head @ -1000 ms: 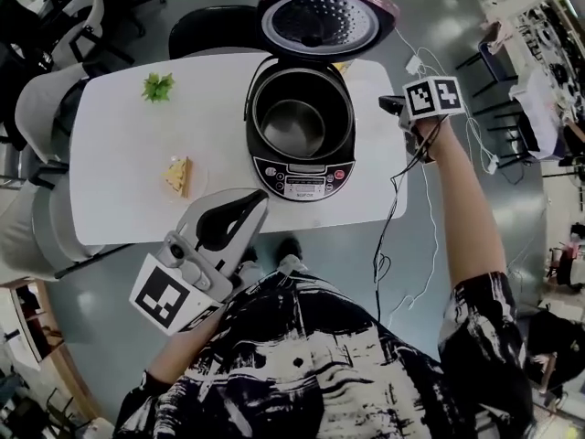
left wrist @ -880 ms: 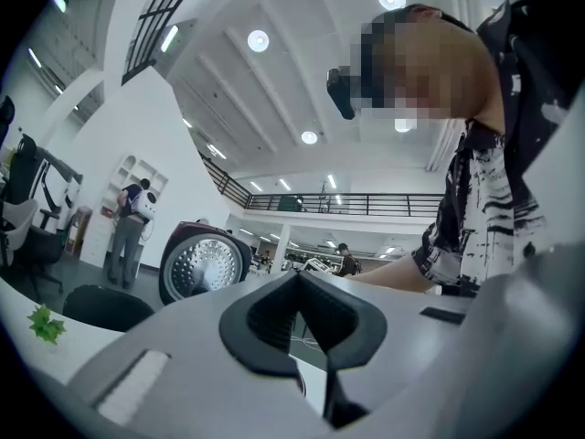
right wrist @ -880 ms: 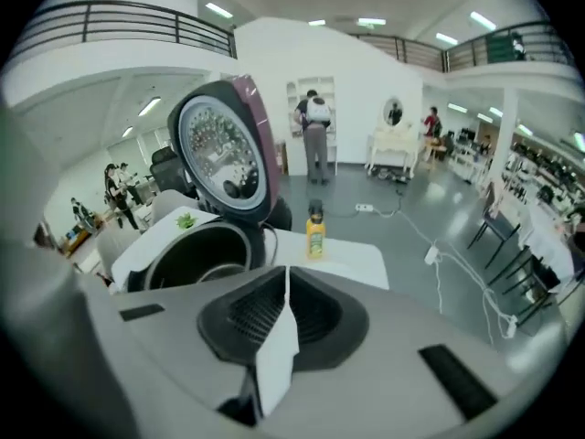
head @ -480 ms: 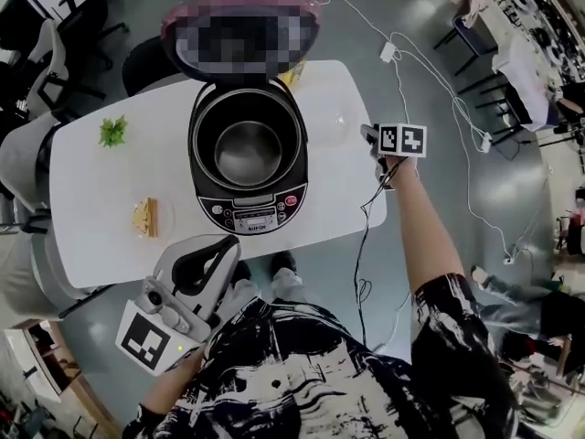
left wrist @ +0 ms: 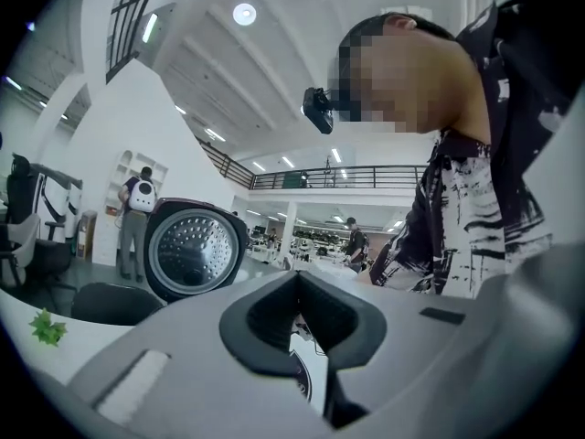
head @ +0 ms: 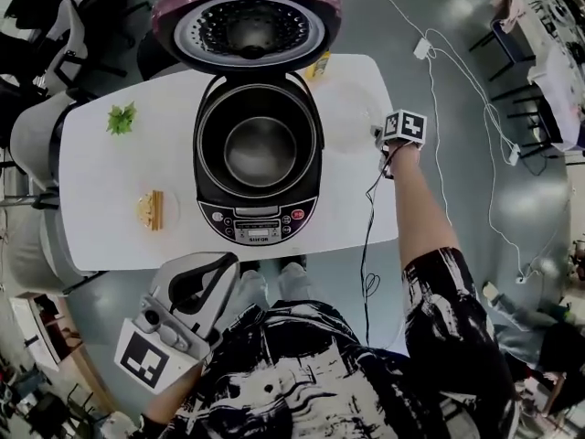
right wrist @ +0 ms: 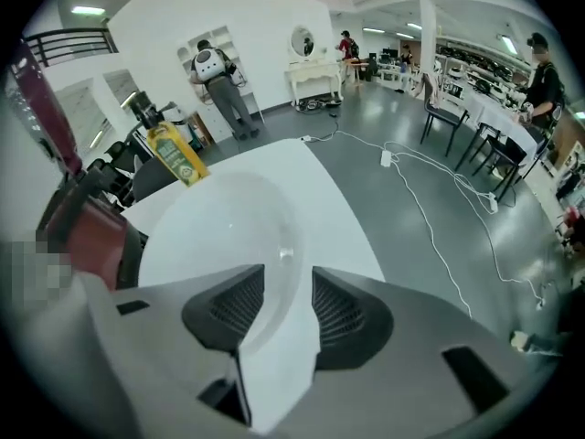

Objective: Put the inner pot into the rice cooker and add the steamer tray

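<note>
Steamer tray (head: pixel 345 122): translucent, lying on table (head: pixel 101 190) just right of rice cooker (head: pixel 259 222); its near rim is standing between right gripper's (right wrist: pixel 288 273) spread fingers, jaws having just been opening, not pinching. Left gripper (head: pixel 228 262): fingers pressing together, empty

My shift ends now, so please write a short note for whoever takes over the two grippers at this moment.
Left gripper: shut, empty, held level, short of the table.
Right gripper: points down at the steamer tray. Its jaws have just been opening; the tray rim is in the gap and the pads are not pressing it.
Things: rice cooker on the white table, lid open; the tray lies on the table beside it, on the right gripper's side.
Done: inner pot sits in the cooker.
Left: grip the tray and set it on the pot.
</note>
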{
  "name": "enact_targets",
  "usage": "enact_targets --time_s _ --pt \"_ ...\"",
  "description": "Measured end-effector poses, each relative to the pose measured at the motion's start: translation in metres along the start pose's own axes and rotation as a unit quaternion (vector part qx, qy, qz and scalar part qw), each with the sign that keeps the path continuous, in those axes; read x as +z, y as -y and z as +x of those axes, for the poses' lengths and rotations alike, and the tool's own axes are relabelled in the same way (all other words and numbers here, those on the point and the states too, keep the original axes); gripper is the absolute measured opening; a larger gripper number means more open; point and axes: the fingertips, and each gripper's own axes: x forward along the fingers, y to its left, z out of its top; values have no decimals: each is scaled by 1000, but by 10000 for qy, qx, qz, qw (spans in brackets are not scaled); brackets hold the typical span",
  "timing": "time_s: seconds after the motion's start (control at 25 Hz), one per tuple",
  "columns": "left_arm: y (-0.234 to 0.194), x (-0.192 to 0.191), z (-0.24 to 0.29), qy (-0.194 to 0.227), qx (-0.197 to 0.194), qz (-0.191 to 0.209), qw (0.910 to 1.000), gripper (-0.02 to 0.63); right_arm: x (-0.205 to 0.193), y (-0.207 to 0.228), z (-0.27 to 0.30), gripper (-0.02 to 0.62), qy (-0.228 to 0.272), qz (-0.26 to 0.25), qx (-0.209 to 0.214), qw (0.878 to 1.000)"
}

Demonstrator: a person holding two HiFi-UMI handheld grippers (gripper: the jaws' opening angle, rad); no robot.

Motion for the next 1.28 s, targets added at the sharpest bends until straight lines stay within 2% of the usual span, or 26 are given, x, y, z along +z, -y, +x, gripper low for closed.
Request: enact_targets --time_s 0.24,0.32,0.48,0.6,0.84,0.92,1.04,1.16,1.28 --pt "-10 -6 -3 -64 211 2 9998 5 -12 -1 24 72 -354 -280 -307 9985" --pt "-11 -6 -3 -54 241 -4 9997 5 -13 0 25 66 -397 -283 -387 9981" --pt "-11 -4 -4 -20 209 2 9998 5 -16 9 16 5 -503 132 -467 9976" --pt "-8 -3 -7 8 130 3 9999 5 -20 14 4 2 -518 198 -433 9975" --pt "4 12 -6 249 -230 77 9994 5 -9 31 -54 2 -171 644 -295 9973" --pt "11 18 -6 362 -388 105 9985 5 -1 34 -83 2 -15 676 -194 9975" --pt "23 28 -9 524 -640 154 9965 5 18 19 -133 2 284 422 132 9986" --pt "33 37 -14 664 -859 199 9939 5 34 -27 -185 2 610 -117 611 9962" --pt "39 42 -25 798 -983 195 9918 5 39 -97 -223 2 801 -738 1112 9878"
